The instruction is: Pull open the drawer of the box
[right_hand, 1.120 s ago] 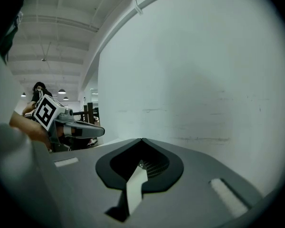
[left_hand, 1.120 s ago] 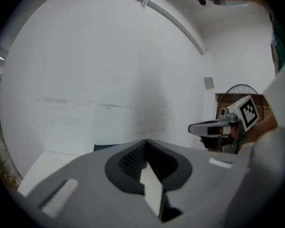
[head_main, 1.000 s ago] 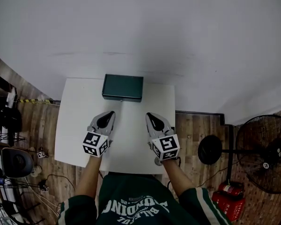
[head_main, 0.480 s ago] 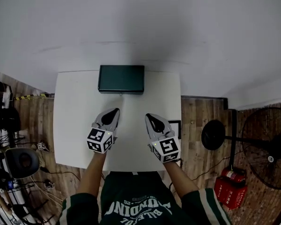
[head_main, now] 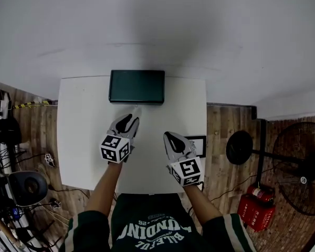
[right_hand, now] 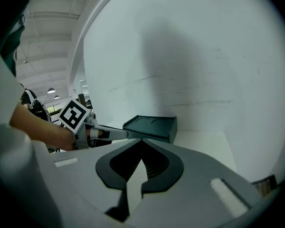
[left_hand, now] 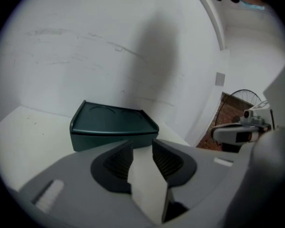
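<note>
A dark green box (head_main: 136, 86) stands at the far edge of the white table (head_main: 84, 135), against the wall; its lid top (left_hand: 111, 119) faces me and its corner (right_hand: 152, 126) shows in the right gripper view. My left gripper (head_main: 134, 112) sits just short of the box's front. Its jaws have just been opening, and only bare table shows between them (left_hand: 142, 144). My right gripper (head_main: 168, 136) hangs further back over the table's right half, its tips meeting (right_hand: 142, 140). The left gripper (right_hand: 115, 133) shows there beside the box.
The white wall rises right behind the table. On the wooden floor to the right are a standing fan (head_main: 299, 175), a red fire extinguisher (head_main: 257, 214) and a small black frame (head_main: 198, 145). Stands and cables (head_main: 21, 185) crowd the left.
My left gripper has moved forward, closer to the box front, and its jaws have parted. The right gripper has stayed further back with its tips together.
</note>
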